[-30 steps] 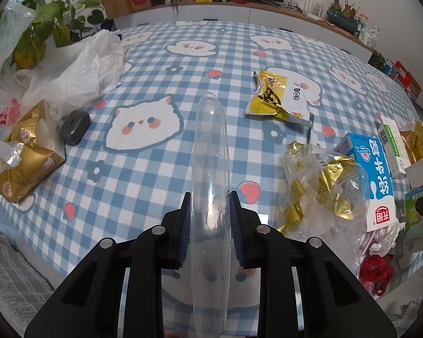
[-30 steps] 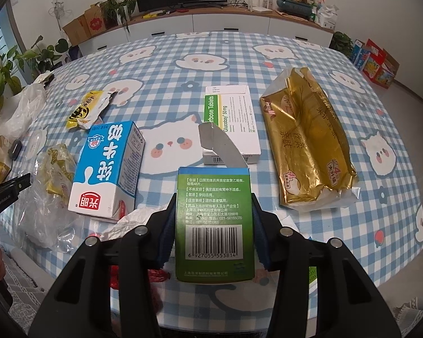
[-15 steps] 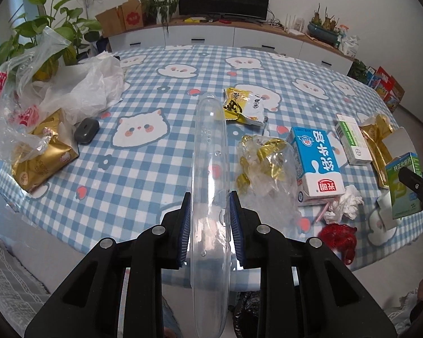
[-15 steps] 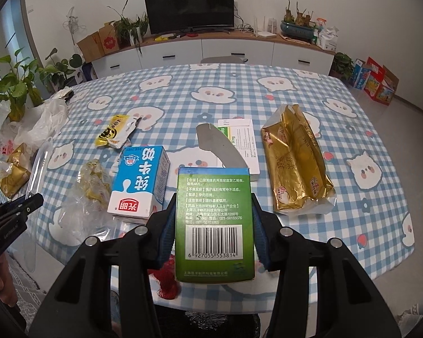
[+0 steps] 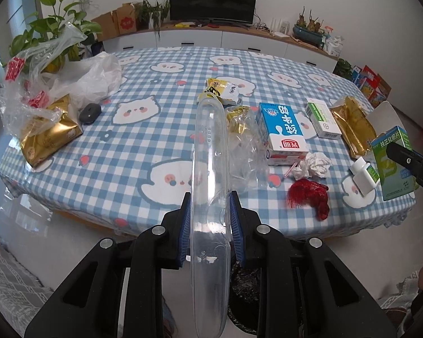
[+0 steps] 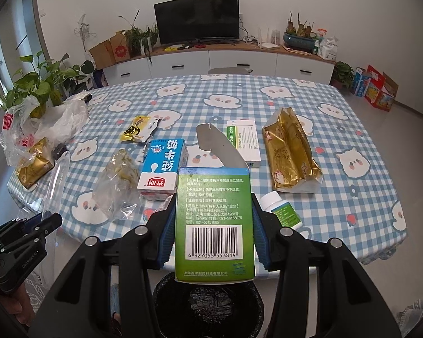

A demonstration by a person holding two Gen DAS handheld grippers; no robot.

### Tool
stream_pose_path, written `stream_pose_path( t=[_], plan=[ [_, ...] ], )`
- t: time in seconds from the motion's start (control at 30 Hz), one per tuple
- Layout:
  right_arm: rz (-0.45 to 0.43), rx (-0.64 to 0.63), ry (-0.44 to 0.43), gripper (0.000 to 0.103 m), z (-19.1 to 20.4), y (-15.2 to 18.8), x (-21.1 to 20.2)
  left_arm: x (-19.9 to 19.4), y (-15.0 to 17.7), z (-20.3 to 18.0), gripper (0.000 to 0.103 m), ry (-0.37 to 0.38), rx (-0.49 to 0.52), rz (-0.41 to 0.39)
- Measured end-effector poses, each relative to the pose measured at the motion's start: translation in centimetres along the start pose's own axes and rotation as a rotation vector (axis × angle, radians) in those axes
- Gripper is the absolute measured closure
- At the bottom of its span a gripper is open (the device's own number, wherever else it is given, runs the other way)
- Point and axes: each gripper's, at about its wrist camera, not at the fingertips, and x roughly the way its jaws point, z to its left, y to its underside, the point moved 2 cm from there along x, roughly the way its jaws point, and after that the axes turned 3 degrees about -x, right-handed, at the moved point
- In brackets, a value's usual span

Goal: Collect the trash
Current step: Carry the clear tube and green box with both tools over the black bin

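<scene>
My left gripper (image 5: 210,226) is shut on a long clear plastic tray (image 5: 210,169) and holds it off the table's front edge, over a black-lined bin (image 5: 244,295). My right gripper (image 6: 213,235) is shut on a green medicine box (image 6: 213,219) with an open flap, just above the same bin (image 6: 208,307). The green box also shows at the right of the left wrist view (image 5: 394,163). The clear tray shows at the left of the right wrist view (image 6: 55,186).
On the checked tablecloth (image 6: 239,107) lie a blue milk carton (image 6: 163,166), a clear wrapper with gold bits (image 6: 118,183), a yellow snack pack (image 6: 139,128), a white-green box (image 6: 244,143), a gold bag (image 6: 292,152), a white bottle (image 6: 282,211), crumpled tissue (image 5: 314,164), red netting (image 5: 308,195) and plastic bags (image 5: 70,81).
Both grippers have pulled back from the table with their items. The table's front edge and the black-lined bin below have come into view.
</scene>
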Motion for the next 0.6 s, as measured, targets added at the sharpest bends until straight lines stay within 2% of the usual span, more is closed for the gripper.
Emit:
stream_pose_path(
  t=[0.37,0.6],
  plan=[
    [0.015,0.006,0.000,0.059,0.3,4.2,-2.6,-1.0,5.2,-0.1,0.078,0.012,-0.009,0.029],
    [0.048,0.008,-0.005,0.059,0.8,7.4,-2.0,-0.5,9.1,0.5,0.078,0.014,-0.036,0.063]
  ],
)
